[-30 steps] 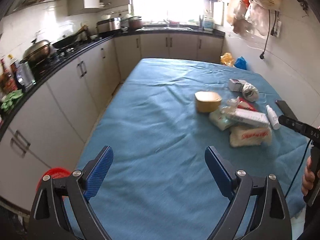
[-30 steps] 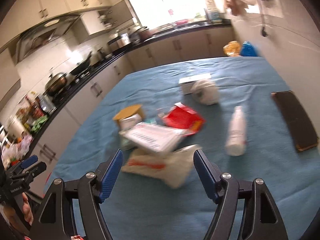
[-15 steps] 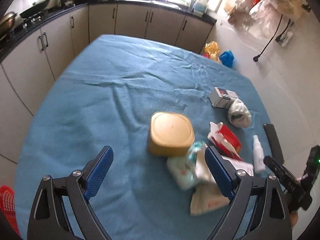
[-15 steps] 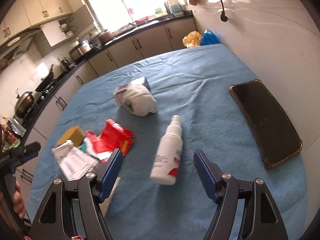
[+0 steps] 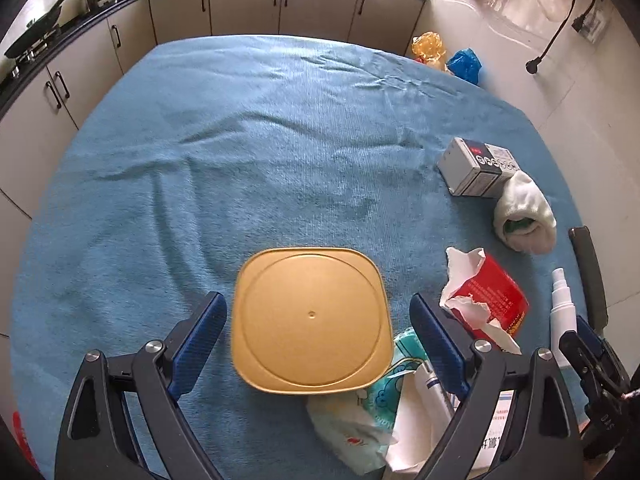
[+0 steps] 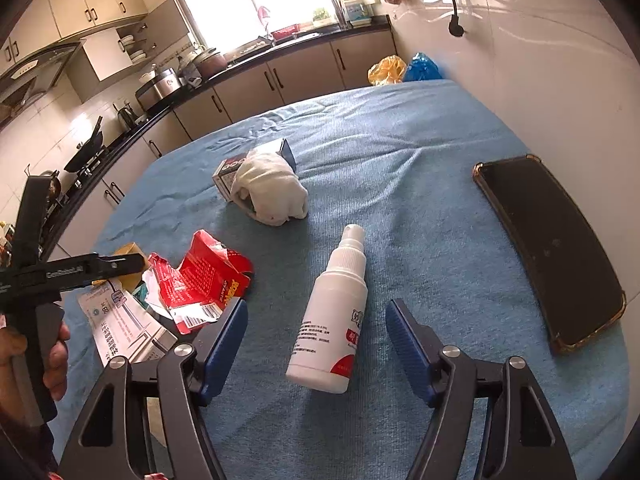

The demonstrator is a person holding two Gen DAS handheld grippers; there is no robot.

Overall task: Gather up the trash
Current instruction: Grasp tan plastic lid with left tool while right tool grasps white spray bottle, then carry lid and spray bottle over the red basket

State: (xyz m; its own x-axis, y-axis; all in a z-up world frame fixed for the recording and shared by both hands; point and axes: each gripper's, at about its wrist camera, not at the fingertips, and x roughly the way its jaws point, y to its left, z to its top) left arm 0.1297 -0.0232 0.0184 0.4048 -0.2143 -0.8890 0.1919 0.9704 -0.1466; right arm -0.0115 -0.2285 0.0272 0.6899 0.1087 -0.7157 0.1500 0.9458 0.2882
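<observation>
Lying on ribbed blue cloth (image 5: 248,152): glossy rounded-square yellow lid (image 5: 312,320).

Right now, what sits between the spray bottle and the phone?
Nothing: in the right wrist view only bare blue tablecloth separates the white spray bottle from the black phone.

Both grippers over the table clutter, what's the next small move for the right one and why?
Probably lower the right gripper a little and close on the spray bottle. The bottle lies on the blue cloth between the open jaws, which have just been closing; neither pad touches it yet, and nothing crowds either side.
</observation>
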